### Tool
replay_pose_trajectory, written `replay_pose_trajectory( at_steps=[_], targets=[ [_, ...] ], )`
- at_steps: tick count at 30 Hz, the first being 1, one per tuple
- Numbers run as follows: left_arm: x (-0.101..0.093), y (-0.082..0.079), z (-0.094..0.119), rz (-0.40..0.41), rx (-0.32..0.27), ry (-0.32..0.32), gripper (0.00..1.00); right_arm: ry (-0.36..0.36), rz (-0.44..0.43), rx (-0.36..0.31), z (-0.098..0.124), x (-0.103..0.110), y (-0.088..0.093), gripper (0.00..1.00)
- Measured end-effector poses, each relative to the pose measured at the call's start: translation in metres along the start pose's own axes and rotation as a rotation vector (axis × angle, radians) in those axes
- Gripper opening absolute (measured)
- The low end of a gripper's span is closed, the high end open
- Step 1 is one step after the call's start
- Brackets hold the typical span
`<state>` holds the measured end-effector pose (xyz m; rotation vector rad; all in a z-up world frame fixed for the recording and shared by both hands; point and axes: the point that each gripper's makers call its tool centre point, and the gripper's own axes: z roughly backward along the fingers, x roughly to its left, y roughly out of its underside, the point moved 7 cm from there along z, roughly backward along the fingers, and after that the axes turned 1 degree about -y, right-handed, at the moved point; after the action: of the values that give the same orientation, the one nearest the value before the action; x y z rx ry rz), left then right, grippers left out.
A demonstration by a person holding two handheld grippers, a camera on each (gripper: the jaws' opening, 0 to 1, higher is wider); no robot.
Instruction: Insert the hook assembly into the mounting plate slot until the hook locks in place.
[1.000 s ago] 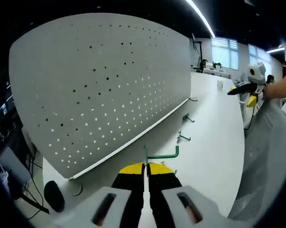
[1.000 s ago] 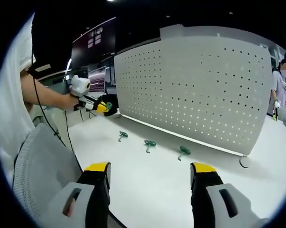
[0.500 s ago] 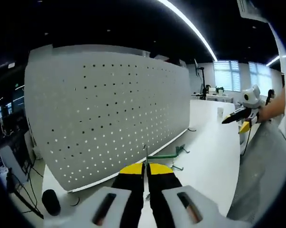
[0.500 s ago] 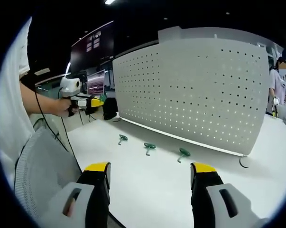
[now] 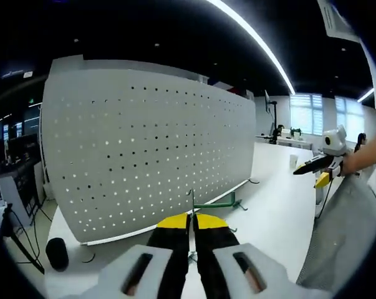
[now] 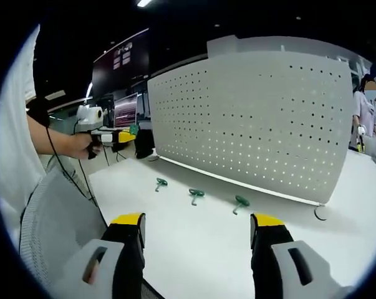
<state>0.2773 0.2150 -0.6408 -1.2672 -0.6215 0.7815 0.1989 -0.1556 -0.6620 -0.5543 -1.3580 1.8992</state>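
Note:
My left gripper (image 5: 192,219) is shut on a green hook (image 5: 212,204), whose rod points right in front of the white perforated mounting plate (image 5: 150,149). The right gripper view has that same gripper (image 6: 116,134) in a hand, held in the air left of the plate (image 6: 256,118), the green hook (image 6: 134,129) at its tip and apart from the plate. My right gripper (image 6: 197,224) is open and holds nothing, low over the white table. It also appears in a hand (image 5: 315,165) at the right of the left gripper view.
Three more green hooks (image 6: 161,182) (image 6: 196,194) (image 6: 241,201) lie in a row on the white table (image 6: 194,243) before the plate. A black round object (image 5: 57,253) sits by the plate's left end. Monitors (image 6: 126,109) stand behind; a person (image 6: 365,112) is at far right.
The left gripper has risen and levelled with the hook, so it now faces the plate more squarely. The right gripper has stayed still and open.

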Motion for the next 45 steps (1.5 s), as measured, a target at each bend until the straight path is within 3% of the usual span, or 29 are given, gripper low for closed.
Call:
replay_pose_trajectory(
  at_steps=[2,3,5,9,11,27,45],
  targets=[
    [-0.001,-0.001,0.000,0.002,-0.002,0.002,0.01,-0.005,-0.008,-0.018,0.001,0.000,-0.002,0.64],
    [-0.002,-0.001,-0.001,0.007,0.001,0.003,0.01,-0.015,-0.015,-0.084,0.002,0.001,-0.009,0.63],
    [-0.003,-0.001,-0.001,0.007,-0.004,0.006,0.01,-0.023,-0.019,-0.132,0.004,0.002,-0.014,0.62],
    [-0.004,-0.001,-0.003,-0.002,-0.002,0.010,0.01,-0.095,-0.036,-0.289,0.013,0.010,-0.033,0.61],
    [-0.005,-0.002,-0.003,-0.001,-0.005,0.010,0.01,-0.105,-0.030,-0.309,0.015,0.011,-0.035,0.60],
    [-0.018,-0.017,-0.009,-0.005,-0.052,-0.015,0.02,-0.154,-0.053,-0.247,0.007,0.020,-0.040,0.54],
    [-0.050,-0.030,-0.022,-0.035,-0.056,-0.018,0.02,-0.212,-0.089,-0.300,-0.013,0.032,-0.060,0.48]
  ],
)
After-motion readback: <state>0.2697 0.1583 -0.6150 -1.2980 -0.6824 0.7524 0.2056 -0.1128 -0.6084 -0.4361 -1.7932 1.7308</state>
